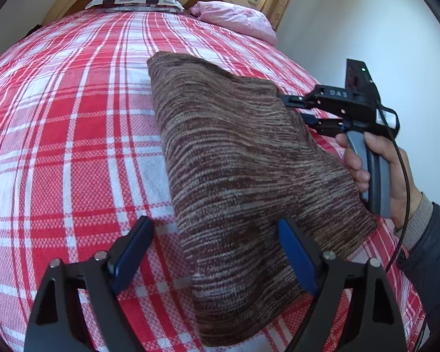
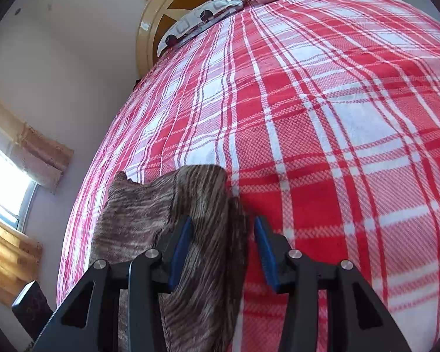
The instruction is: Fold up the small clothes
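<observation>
Now the folded brown striped knit (image 1: 243, 161) lies flat; left tongs (image 1: 217, 255) and right tongs (image 2: 224, 252) both gape.

garment (image 1: 243, 158): coarse ribbed knit | bedspread (image 1: 73, 146): woven cloth | headboard (image 2: 149, 20): glossy
</observation>
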The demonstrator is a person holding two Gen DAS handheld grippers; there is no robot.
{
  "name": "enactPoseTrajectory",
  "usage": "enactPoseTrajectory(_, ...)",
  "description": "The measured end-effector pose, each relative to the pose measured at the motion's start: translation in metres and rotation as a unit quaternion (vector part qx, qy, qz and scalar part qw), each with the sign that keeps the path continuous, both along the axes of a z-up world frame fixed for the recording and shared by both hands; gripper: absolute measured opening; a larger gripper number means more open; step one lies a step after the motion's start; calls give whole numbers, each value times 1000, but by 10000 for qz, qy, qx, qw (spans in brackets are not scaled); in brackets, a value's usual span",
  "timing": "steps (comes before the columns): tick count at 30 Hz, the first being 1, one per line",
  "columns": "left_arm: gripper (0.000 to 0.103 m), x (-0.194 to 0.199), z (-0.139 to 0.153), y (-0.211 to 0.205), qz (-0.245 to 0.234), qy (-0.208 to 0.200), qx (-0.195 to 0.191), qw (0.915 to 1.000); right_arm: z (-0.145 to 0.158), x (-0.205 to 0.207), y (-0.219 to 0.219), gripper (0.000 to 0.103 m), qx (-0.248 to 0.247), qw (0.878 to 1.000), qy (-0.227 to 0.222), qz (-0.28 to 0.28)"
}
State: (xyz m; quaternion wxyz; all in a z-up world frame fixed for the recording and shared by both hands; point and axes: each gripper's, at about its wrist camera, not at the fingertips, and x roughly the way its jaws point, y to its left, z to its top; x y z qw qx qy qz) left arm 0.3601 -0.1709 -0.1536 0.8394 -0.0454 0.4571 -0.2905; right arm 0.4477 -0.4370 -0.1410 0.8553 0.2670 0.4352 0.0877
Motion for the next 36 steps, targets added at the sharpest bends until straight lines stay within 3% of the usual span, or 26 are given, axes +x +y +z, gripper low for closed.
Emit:
enactPoseTrajectory(8, 83, 0, -2, -8, -71, -120, 177, 9997, -12, 18, -2, 44, 497, 9985, -187, 139)
enactPoseTrajectory(10, 80, 0, -2, -9, -102, -119, 197, 9997, -16, 17, -2, 28, 652, 9975, -165, 237)
enactPoseTrajectory(14, 66, -2, -1, -13, -198, -153, 302, 9992, -20, 15, -4, 25, 717, 9971, -218, 146)
enactPoseTrajectory(19, 45, -1, 2, -13, -254, -122, 275, 9992, -11, 12, 6, 20, 288, 9991, -255, 153)
enactPoseTrajectory(24, 28, -4, 9, -6, -271, -90, 229, 9993, -6, 4, 6, 18, 402, 9988, -259, -49)
enactPoseTrajectory(36, 22, -30, 41, 29, -185, -268, 35, 9995, 24, -11, 36, 17, 559, 9975, -419, -99)
